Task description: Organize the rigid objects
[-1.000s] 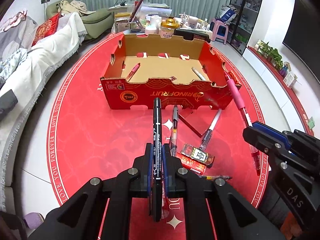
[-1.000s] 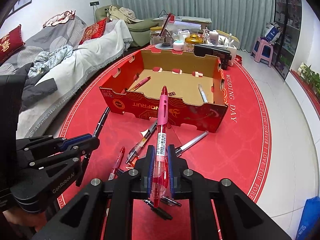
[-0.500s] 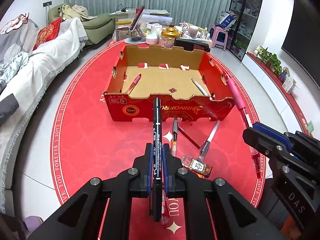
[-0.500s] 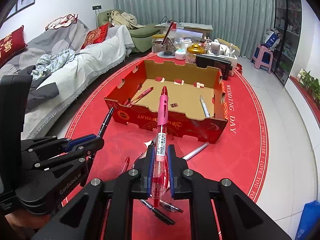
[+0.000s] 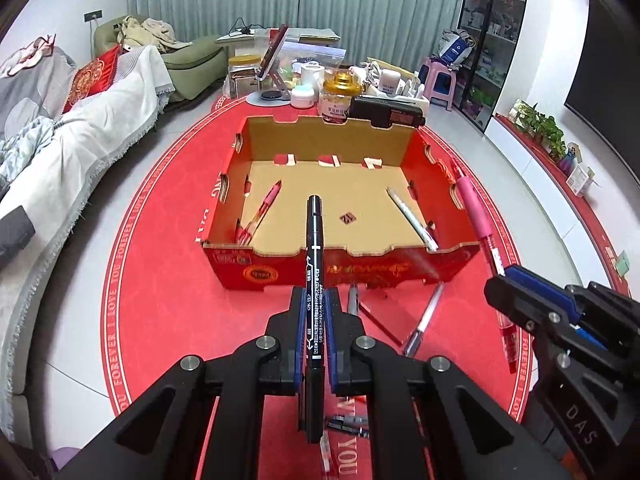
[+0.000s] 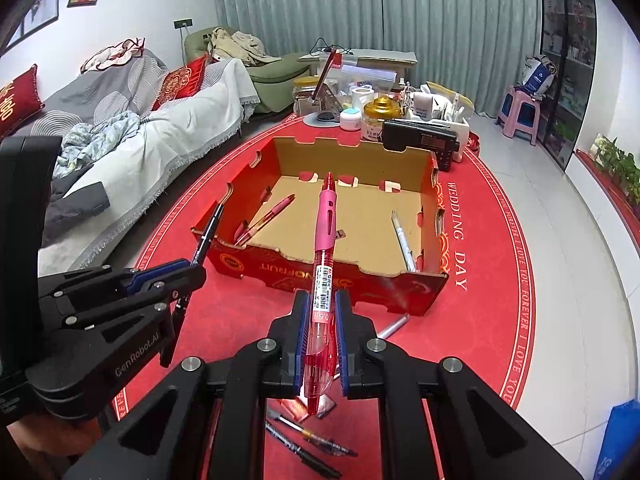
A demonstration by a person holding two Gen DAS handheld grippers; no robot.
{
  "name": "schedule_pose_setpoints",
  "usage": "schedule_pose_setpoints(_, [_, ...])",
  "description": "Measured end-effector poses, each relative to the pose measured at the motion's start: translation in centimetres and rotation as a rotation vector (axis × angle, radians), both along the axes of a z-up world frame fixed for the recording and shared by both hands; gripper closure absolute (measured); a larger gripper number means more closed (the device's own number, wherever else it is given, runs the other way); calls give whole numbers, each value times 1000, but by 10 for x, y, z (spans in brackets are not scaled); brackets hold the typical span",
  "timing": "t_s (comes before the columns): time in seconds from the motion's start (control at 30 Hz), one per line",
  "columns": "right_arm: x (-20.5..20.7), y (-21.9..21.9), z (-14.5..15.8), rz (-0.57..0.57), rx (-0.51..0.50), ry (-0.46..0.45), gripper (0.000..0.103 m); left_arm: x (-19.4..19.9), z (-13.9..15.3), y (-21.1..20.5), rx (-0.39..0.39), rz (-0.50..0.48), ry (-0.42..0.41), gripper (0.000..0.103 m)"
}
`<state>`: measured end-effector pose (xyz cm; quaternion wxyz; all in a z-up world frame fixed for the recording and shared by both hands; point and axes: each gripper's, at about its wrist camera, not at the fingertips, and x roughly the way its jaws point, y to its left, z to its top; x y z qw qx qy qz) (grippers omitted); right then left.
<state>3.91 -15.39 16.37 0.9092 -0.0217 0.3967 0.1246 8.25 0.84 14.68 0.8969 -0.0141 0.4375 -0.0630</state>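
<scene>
Left claw (image 5: 313, 312) is pinching a black marker (image 5: 314, 264); right claw (image 6: 322, 312) is pinching a pink gel pen (image 6: 325, 240). Both are pointing lengthwise away over the cardboard box (image 5: 280, 272), which is holding two pens.

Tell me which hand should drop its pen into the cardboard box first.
Probably right, narrowly: the pink pen in the right gripper already reaches over the cardboard box, while the left gripper's black marker only just crosses the front wall.
</scene>
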Motion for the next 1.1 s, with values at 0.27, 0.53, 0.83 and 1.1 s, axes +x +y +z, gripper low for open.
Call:
schedule_pose_setpoints(0.27, [32, 2, -2, -13, -10, 8, 90, 34, -1, -2, -8, -3, 16, 94])
schedule_pose_setpoints(0.53, [71, 1, -3, -32, -7, 20, 90, 74, -6, -1, -11, 1, 48, 94])
schedule_pose_setpoints(0.83, [106, -3, -11, -52, 1, 46, 90, 107, -19, -9, -7, 0, 92, 94])
schedule_pose_setpoints(1.1, [126, -11, -25, -74, 15, 76, 90, 132, -27, -18, 12, -14, 99, 94])
